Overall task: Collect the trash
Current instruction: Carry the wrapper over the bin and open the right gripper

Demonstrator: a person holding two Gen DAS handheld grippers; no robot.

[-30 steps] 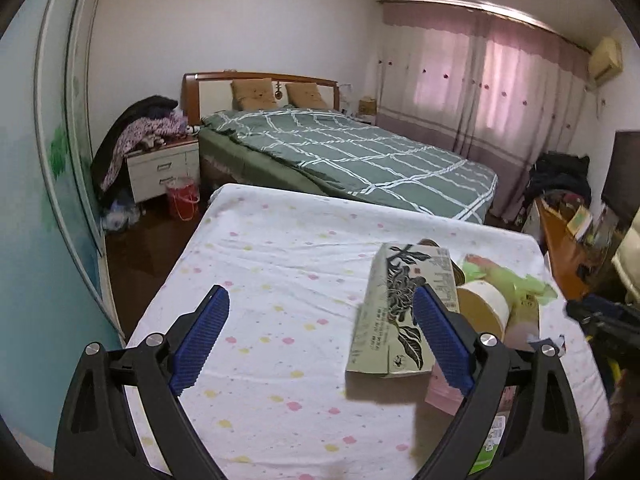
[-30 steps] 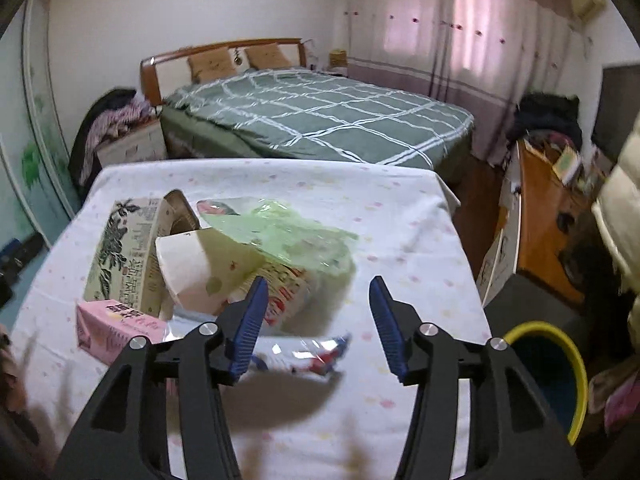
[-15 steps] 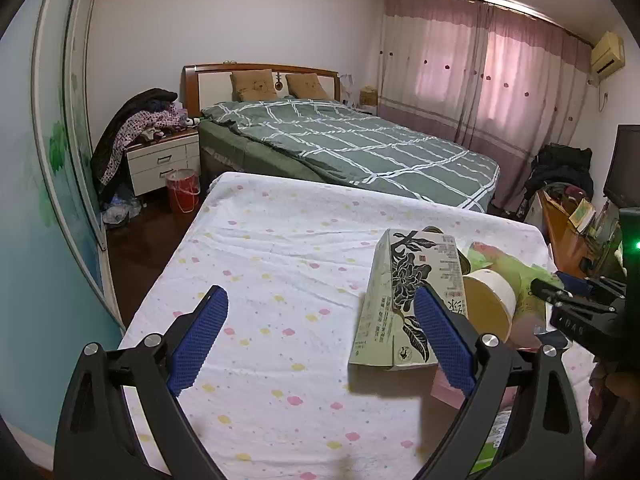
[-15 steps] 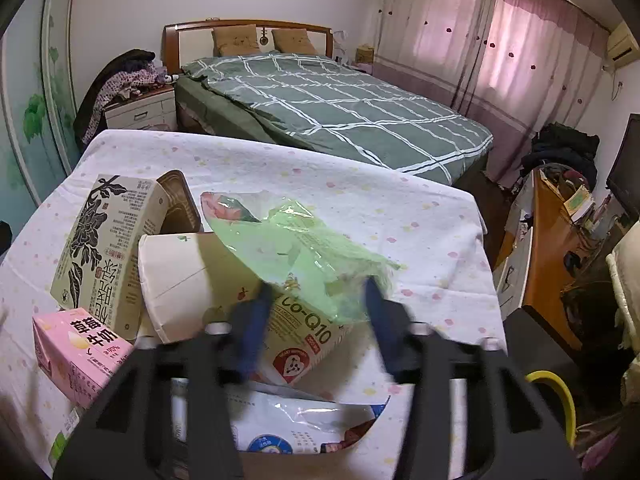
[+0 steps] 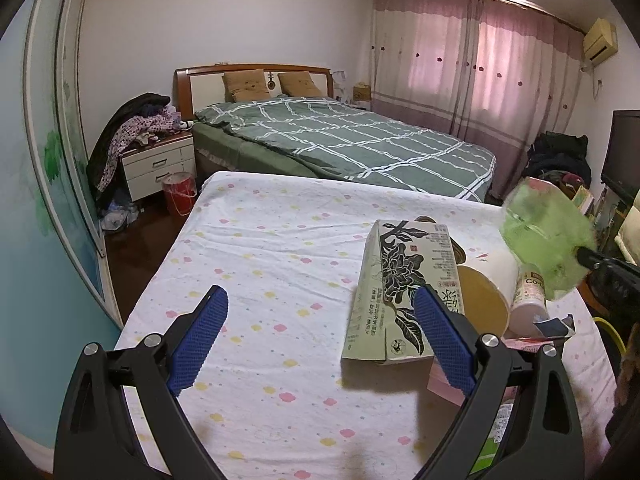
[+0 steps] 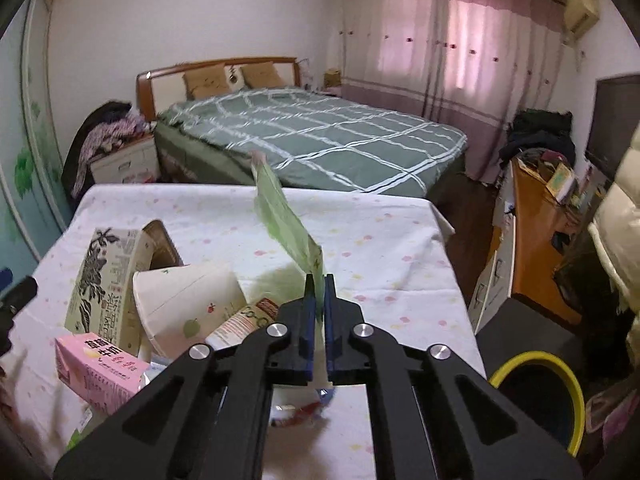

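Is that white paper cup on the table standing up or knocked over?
Knocked over. The white paper cup lies on its side among the trash, its base facing the left view.

I read only part of a brand, "Co" in my left view and "Q" upside down in my right, on the white bottle (image 5: 530, 300), while the flower-printed carton (image 5: 404, 292) and the pink carton (image 6: 100, 368) bear Chinese characters too small for me to read.
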